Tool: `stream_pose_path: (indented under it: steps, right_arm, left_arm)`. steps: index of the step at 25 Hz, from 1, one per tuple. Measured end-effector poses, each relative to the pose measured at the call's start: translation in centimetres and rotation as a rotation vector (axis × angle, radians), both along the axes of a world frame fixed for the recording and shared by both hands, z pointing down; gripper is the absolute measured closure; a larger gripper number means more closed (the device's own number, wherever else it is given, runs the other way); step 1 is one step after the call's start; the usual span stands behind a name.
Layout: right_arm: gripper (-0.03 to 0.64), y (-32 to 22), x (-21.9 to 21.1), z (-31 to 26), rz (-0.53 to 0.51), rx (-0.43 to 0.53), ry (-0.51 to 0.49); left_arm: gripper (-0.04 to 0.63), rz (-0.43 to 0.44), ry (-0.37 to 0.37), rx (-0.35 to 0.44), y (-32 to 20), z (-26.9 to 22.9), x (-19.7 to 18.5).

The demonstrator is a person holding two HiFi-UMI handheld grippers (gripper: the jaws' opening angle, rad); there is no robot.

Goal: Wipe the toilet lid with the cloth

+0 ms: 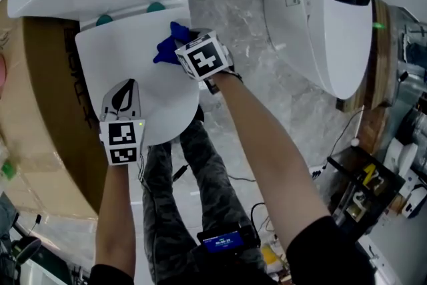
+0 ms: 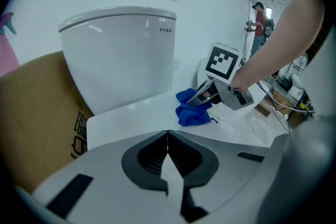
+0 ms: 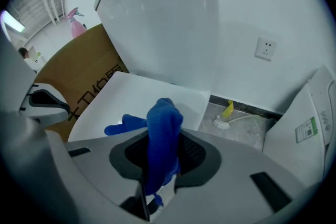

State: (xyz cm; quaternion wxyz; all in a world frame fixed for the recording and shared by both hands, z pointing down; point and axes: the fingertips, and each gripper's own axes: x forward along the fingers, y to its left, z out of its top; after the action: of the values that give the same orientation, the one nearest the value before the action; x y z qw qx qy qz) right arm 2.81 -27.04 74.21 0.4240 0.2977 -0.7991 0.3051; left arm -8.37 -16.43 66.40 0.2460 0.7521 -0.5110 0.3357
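The white toilet lid lies closed and flat below the tank. A blue cloth rests bunched on the lid's far right part. My right gripper is shut on the cloth, which sticks up between its jaws and trails onto the lid. My left gripper hovers over the near left part of the lid, shut with nothing in it. From the left gripper view the cloth and the right gripper are ahead to the right.
A brown cardboard box stands against the toilet's left side. A second white toilet is at the right. A toilet brush lies on the marble floor by the wall. The person's legs are below the lid.
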Motion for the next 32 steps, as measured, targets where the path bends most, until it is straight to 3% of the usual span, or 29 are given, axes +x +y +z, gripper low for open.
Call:
stream_pose_path:
  steps: [9,21,32]
  right_arm:
    - [0.522,2.7,-1.0,-0.2,-0.049,-0.018,0.031]
    - [0.522,5.7,-14.7,-0.4,-0.261,0.02,0.023]
    - [0.522,7.8,-24.3,-0.2,-0.46,0.04,0.056]
  left_arm:
    - [0.583,-0.083,0.008,-0.014,2.9,-0.6,-0.9]
    - [0.583,-0.284,0.068,-0.073,5.0,1.3,-9.3]
    - [0.584,-0.435,0.167,-0.148,5.7,3.2,-12.6]
